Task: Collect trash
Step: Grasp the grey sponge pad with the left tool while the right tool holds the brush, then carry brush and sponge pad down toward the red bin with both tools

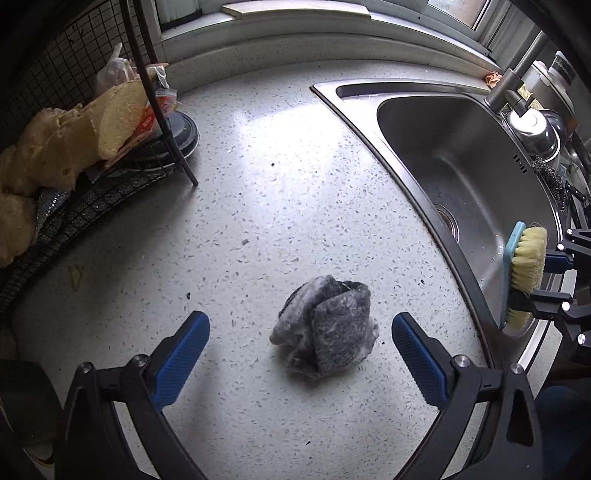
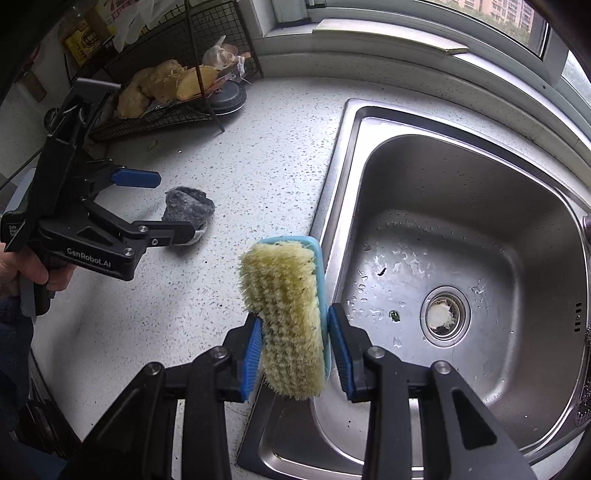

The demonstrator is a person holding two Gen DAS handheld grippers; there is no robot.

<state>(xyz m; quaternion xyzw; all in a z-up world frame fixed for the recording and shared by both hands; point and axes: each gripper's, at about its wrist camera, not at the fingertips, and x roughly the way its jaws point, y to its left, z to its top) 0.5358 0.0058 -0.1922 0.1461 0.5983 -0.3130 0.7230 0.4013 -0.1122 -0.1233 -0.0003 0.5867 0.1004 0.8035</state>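
Observation:
A crumpled grey wad of cloth-like trash point(image 1: 325, 328) lies on the speckled white counter point(image 1: 280, 192), between and just ahead of the open fingers of my left gripper point(image 1: 301, 336). The wad also shows in the right wrist view point(image 2: 188, 206), with my left gripper point(image 2: 162, 206) straddling it. My right gripper point(image 2: 295, 332) is shut on a scrub brush point(image 2: 288, 314) with a blue back and yellow bristles, held over the counter beside the sink rim. The brush point(image 1: 524, 269) and right gripper point(image 1: 550, 277) show at the right edge of the left wrist view.
A steel sink point(image 2: 461, 177) lies on the right, with scraps by its drain point(image 2: 445, 315). A black wire rack point(image 1: 92, 195) with yellowish sponges point(image 1: 74, 140) stands at the counter's left back. A dark round lid point(image 2: 229, 96) lies beside it. A window sill point(image 2: 369, 33) runs behind.

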